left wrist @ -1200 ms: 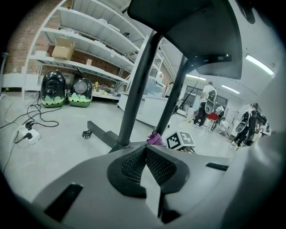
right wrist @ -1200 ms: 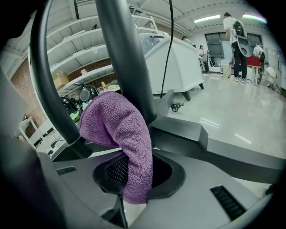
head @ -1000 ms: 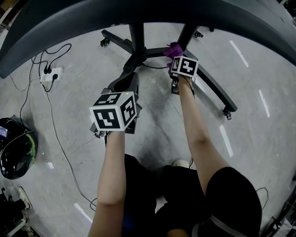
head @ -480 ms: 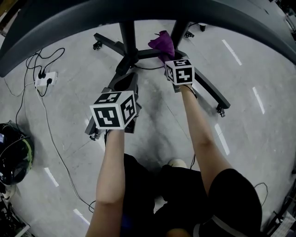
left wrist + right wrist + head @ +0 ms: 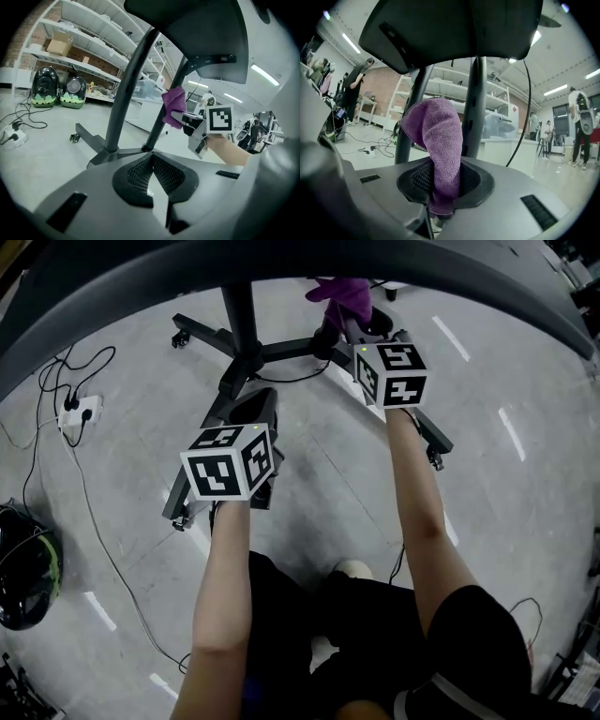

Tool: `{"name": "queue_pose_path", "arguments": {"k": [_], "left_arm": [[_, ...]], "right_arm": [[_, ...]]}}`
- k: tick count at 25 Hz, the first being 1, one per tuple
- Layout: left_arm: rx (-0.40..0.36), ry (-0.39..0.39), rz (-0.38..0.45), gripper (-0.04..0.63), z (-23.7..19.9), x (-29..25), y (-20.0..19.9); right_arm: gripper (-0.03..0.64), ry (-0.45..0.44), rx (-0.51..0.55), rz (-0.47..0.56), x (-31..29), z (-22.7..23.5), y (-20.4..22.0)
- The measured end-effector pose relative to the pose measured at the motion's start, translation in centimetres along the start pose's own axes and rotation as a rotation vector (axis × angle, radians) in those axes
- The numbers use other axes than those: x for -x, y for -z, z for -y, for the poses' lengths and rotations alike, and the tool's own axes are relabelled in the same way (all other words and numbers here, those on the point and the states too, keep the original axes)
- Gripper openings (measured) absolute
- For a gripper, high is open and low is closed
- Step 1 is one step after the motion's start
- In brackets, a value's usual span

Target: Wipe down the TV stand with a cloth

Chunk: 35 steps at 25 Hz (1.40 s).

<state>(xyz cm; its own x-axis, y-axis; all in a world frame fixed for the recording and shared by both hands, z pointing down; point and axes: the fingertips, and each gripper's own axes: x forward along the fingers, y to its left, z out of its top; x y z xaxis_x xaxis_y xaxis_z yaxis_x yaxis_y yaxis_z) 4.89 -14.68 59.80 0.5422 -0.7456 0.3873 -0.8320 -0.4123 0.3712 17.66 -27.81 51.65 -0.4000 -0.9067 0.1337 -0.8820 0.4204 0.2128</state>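
The dark TV stand (image 5: pixel 240 326) has two upright posts on a wheeled base. My right gripper (image 5: pixel 349 322) is shut on a purple cloth (image 5: pixel 341 293), which it holds high against the right post, just under the screen's lower edge. In the right gripper view the cloth (image 5: pixel 438 133) hangs out of the jaws in front of that post (image 5: pixel 474 108). The left gripper view shows the cloth (image 5: pixel 174 106) touching the right post (image 5: pixel 159 123). My left gripper (image 5: pixel 252 403) hovers shut with nothing in it, low in front of the left post; its pads (image 5: pixel 153 169) meet.
The dark screen (image 5: pixel 281 259) arches over the top of the head view. Base legs end in casters (image 5: pixel 433 463). A power strip (image 5: pixel 73 412) with trailing cables lies on the grey floor at left, beside a black-green machine (image 5: pixel 23 576). Shelving (image 5: pixel 70 47) stands behind.
My right gripper has carried the purple cloth up the right post, from near the base to just under the screen. The left gripper has hardly moved.
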Motion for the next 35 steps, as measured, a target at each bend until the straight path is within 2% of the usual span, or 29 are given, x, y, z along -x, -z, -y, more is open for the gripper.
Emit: {"name": "queue_pose_path", "arguments": {"k": [4, 9, 14, 19, 26, 35], "left_arm": [[0.001, 0.006, 0.001, 0.008, 0.2, -0.2, 0.0], [0.006, 0.007, -0.003, 0.008, -0.2, -0.3, 0.2], [0.005, -0.002, -0.008, 0.008, -0.5, -0.4, 0.1], [0.004, -0.006, -0.020, 0.008, -0.9, -0.5, 0.5], [0.003, -0.016, -0.025, 0.008, -1.5, -0.4, 0.7], [-0.006, -0.021, -0.031, 0.008, -1.8, -0.3, 0.7]], "right_arm": [[0.089, 0.073, 0.008, 0.083, 1.8, 2.8, -3.5], [0.089, 0.174, -0.041, 0.135, 3.4, 6.3, -5.3], [0.089, 0.263, -0.114, 0.065, 2.9, 8.5, -4.6], [0.089, 0.248, -0.149, -0.015, 0.4, 8.3, -3.8], [0.089, 0.259, -0.064, -0.054, -1.4, 7.3, -3.0], [0.089, 0.230, -0.125, -0.122, -2.2, 6.4, 1.7]]}}
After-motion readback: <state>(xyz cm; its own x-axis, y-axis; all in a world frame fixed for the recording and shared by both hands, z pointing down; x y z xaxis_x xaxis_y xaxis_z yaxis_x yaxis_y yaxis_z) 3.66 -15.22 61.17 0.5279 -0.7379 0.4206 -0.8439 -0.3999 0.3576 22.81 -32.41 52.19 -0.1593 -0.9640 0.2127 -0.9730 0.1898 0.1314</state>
